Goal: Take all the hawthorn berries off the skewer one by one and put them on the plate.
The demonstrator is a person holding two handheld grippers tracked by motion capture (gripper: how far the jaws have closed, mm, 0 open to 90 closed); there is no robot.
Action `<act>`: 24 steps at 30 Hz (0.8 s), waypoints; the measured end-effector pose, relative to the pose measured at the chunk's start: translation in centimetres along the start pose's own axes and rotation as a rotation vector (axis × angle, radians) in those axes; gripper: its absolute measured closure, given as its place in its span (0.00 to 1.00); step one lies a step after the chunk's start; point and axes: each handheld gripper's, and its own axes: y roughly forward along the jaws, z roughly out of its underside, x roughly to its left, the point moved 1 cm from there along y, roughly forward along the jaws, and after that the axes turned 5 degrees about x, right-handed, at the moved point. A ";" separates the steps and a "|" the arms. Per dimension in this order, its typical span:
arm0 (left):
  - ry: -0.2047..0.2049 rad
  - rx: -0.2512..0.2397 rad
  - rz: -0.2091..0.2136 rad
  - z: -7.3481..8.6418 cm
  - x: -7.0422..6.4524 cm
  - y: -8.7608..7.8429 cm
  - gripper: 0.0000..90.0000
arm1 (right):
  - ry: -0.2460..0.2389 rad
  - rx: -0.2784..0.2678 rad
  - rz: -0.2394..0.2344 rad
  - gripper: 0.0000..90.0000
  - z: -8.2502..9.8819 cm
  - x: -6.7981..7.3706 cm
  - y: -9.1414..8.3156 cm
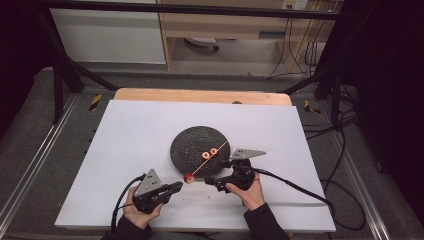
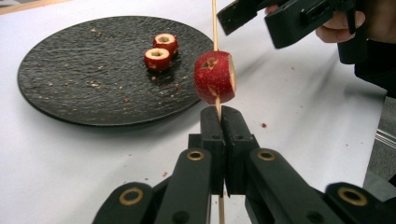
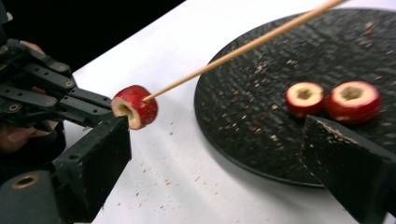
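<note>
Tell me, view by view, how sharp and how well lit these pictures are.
High view: even light on the white table, dark room edges, small things lack detail. Left gripper view: the fruit piece on the skewer is sharp, with soft shadows under the plate. Right gripper view: near jaws blurred, plate fairly clear.

In the high view, light falls from above onto the white surface [image 1: 150,150], which is bright and even, while the upper corners and right edge of the frame sink into near black. That picture is soft and somewhat grainy. Both gripper views are bright; the black plate [image 2: 70,79] shows a dull sheen, and the near fingers [image 3: 345,168] at the bottom are blurred. Shadows are soft.
</note>
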 end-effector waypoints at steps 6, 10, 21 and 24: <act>0.016 0.010 0.013 -0.1 -0.7 0.7 0.98 | -0.017 0.025 -0.035 0.19 0.3 0.7 1.0; 0.022 0.013 0.021 -0.2 -1.0 1.0 0.98 | -0.022 0.029 -0.064 0.28 0.4 1.0 1.3; 0.032 0.017 0.032 -0.3 -1.4 1.3 0.98 | -0.042 0.058 -0.142 0.51 0.5 1.5 1.9; 0.034 0.016 0.036 -0.3 -1.5 1.4 0.98 | -0.040 0.062 -0.166 0.57 0.5 1.6 1.9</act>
